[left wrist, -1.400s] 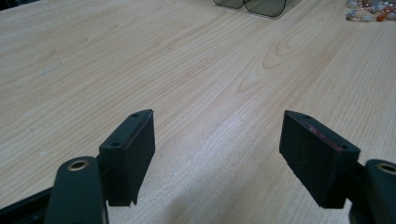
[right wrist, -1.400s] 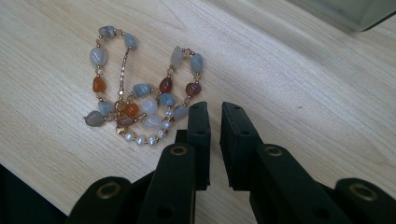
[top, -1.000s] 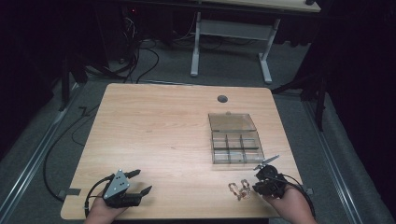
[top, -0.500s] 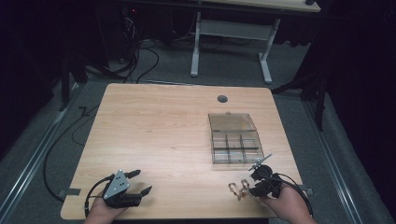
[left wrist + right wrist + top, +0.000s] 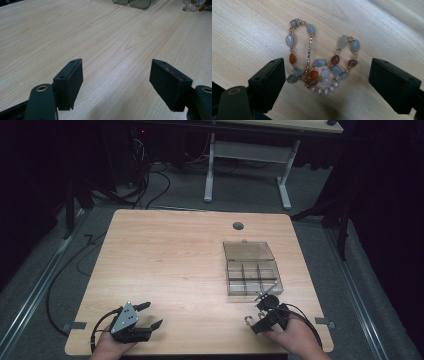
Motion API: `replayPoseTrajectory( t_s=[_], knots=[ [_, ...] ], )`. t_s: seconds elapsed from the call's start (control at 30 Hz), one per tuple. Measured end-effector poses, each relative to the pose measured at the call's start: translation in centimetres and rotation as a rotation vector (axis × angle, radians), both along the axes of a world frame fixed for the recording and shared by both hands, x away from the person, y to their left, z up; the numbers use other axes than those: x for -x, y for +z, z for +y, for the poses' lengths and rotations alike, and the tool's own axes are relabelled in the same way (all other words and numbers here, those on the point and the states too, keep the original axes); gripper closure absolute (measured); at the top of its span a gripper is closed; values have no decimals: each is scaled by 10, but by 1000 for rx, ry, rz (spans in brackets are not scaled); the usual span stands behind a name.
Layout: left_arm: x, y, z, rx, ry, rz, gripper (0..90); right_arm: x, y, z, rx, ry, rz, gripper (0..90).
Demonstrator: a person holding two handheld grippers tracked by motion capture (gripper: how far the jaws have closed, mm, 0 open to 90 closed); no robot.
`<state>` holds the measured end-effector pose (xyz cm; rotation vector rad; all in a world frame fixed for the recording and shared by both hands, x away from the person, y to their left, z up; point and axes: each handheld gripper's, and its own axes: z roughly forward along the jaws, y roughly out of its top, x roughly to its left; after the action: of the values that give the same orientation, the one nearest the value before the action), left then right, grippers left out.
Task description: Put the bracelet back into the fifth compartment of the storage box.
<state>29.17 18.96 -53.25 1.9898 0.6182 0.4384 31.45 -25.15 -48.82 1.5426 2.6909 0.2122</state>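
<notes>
Right gripper view has the right gripper [image 5: 327,82] spread wide, its jaws having just been opening, with the bead bracelet [image 5: 322,67] lying loose on the table [image 5: 249,25] between them, not gripped. The left gripper [image 5: 116,80] gapes empty. The compartment box [image 5: 252,270], at twelve o'clock from the bracelet, looks empty, so loading likely remains.

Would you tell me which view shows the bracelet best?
The right gripper view: the bracelet lies close up on the table, every bead distinct. The high view shows a tiny loop; the left gripper view catches blurred beads at its top right corner.
</notes>
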Motion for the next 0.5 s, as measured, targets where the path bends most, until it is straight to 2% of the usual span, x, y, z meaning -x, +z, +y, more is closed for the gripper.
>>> replayPoseTrajectory(
  t_s=[0.1,0.17,0.2,0.3,0.4,0.5],
  knots=[
    [0,0,0,0,-2,1,274,-2,-4,2,1,13,8,141],
    [0,0,0,0,-3,1,274,-2,-6,5,5,-9,15,143],
    [0,0,0,0,-3,1,274,-3,-7,5,4,5,16,146],
    [0,0,0,0,-2,1,274,-3,-8,8,31,18,0,169],
    [0,0,0,0,-2,1,274,-3,-8,9,45,25,-21,240],
    [0,0,0,-1,-3,2,274,-2,-4,7,42,32,-28,380]
  ],
)
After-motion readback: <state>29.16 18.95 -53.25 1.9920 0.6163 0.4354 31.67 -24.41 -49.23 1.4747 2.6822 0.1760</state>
